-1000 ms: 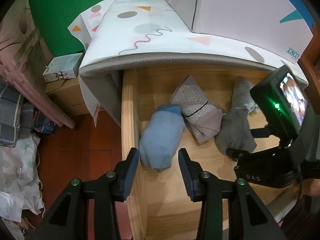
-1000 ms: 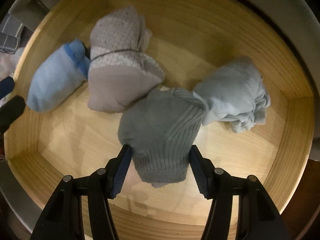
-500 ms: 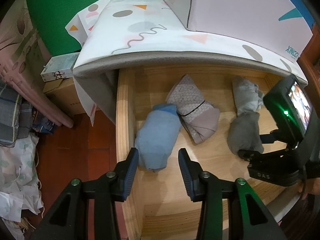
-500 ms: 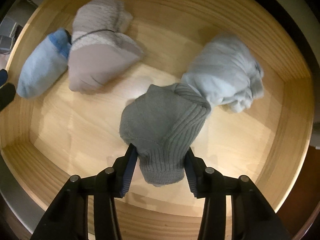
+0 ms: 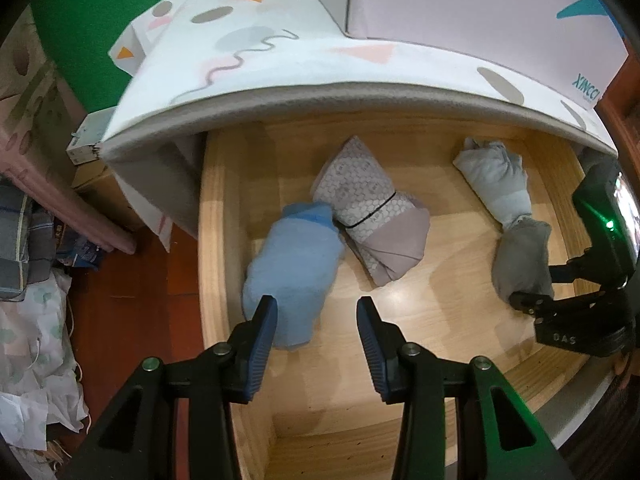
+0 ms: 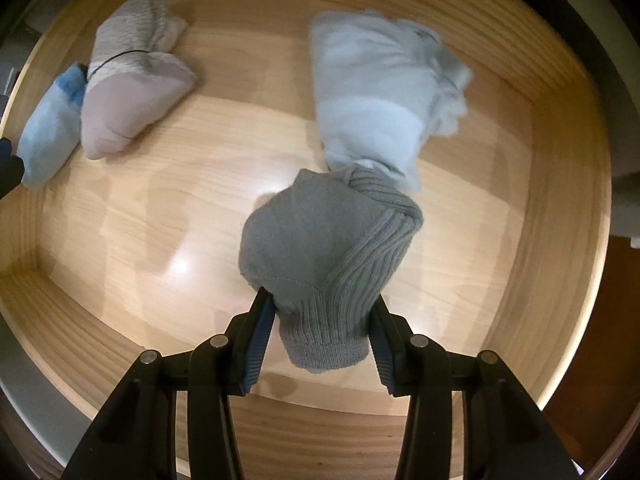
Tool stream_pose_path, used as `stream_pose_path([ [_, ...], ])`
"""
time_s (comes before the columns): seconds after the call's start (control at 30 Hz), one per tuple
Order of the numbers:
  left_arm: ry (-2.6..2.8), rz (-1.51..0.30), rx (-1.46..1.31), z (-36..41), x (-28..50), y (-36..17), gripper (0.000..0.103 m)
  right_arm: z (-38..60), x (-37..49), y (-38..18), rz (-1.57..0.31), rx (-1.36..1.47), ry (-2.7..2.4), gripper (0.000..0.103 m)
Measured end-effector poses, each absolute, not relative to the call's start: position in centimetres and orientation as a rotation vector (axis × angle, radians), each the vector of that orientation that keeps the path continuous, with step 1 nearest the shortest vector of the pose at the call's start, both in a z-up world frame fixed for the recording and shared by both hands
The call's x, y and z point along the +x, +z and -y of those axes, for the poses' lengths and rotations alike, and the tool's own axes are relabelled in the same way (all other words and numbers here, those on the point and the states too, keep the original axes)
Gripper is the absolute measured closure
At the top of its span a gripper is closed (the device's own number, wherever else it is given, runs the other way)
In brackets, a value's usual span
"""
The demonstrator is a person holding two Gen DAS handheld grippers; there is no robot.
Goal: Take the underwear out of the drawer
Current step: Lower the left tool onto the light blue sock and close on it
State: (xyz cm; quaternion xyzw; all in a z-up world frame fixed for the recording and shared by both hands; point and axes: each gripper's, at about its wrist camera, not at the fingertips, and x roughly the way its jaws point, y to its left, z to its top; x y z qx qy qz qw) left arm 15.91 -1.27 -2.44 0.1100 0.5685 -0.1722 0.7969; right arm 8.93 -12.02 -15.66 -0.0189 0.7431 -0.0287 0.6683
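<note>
Grey ribbed knit fills the right wrist view: the grey bundle (image 6: 324,264) is pinched at its cuff end between the jaws of the right hand-held gripper (image 6: 322,332), both pads pressed into the fabric. It sits low in the open wooden drawer (image 6: 560,280), and its far end touches, perhaps tangles with, the pale blue bundle (image 6: 376,92) behind it. Soft, light stuff, this; it will sag and stretch instead of lifting as one piece, so a hold across the thick rolled part looks safer than one at the thin hem. I'd watch that pale neighbour, which could drag along.

Over on the left, the left hand-held gripper (image 5: 316,320) hovers with jaws apart and empty above the light blue roll (image 5: 292,272), which lies against the patterned beige roll (image 5: 372,216) near the drawer's left wall.
</note>
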Motion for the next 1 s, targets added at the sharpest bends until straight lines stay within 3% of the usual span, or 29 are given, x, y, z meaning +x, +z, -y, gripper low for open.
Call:
stream_pose_path([
  [1.0, -0.357, -1.315, 0.144, 2.0, 20.2, -3.7, 0.061, 16.3, 8.6, -14.3, -1.669, 0.028, -0.066, 0.060],
])
